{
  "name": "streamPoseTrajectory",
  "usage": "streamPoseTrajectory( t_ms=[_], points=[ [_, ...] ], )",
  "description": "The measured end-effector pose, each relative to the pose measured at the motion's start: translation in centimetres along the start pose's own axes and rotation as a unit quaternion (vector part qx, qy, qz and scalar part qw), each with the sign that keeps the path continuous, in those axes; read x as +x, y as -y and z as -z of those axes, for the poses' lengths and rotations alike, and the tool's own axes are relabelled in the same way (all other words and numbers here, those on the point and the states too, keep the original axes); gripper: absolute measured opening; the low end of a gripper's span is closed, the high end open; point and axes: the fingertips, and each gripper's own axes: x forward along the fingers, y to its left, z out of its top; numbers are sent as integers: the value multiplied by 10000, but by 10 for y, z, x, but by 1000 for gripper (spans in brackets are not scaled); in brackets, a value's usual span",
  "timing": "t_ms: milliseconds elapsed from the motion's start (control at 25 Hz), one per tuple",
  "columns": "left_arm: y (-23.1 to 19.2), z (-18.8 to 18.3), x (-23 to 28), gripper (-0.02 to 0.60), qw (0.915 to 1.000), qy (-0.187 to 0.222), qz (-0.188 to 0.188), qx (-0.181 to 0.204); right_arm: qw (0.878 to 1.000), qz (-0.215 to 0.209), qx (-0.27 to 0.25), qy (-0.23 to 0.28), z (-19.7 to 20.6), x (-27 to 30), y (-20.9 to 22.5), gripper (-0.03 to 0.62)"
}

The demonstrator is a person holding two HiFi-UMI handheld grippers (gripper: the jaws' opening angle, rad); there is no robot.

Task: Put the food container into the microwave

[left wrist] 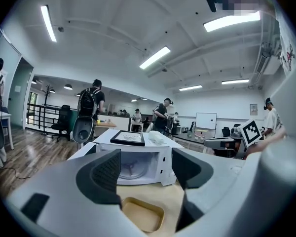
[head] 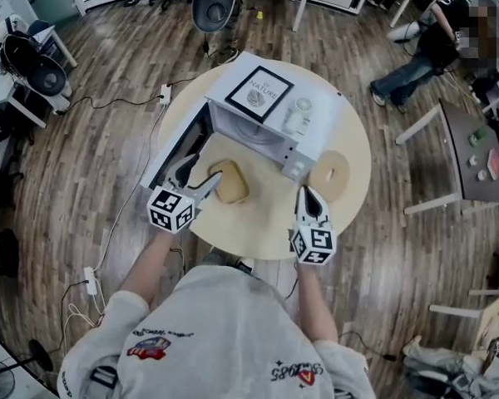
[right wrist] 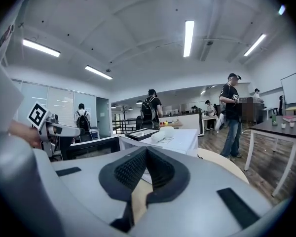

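Head view: my left gripper (head: 198, 173) hangs over the round table (head: 266, 223), jaws wide apart with nothing between them. The left gripper view puts the food container (left wrist: 140, 215) on the tabletop just below and ahead of those jaws. It lies in front of the microwave (left wrist: 138, 164), whose door (head: 176, 144) stands open to the left. Further right, my right gripper (head: 306, 193) is near the microwave's front corner, jaws pressed together, empty. A round wooden disc (head: 329, 175) lies beside it.
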Motion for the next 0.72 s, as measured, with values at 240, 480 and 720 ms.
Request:
streamPoseTrajectory(
  t_ms=[240,480,720],
  points=[
    [-11,-12,36,316,9998,10,192,20,9999,44,-124,21,-14,23,10,0],
    [-15,8,56,316,9981,-393,470,21,9999,101,-132,23,-18,39,13,0],
    [-8,63,74,316,9880,-1240,917,-19,9998,118,-132,-69,-12,45,11,0]
  ],
)
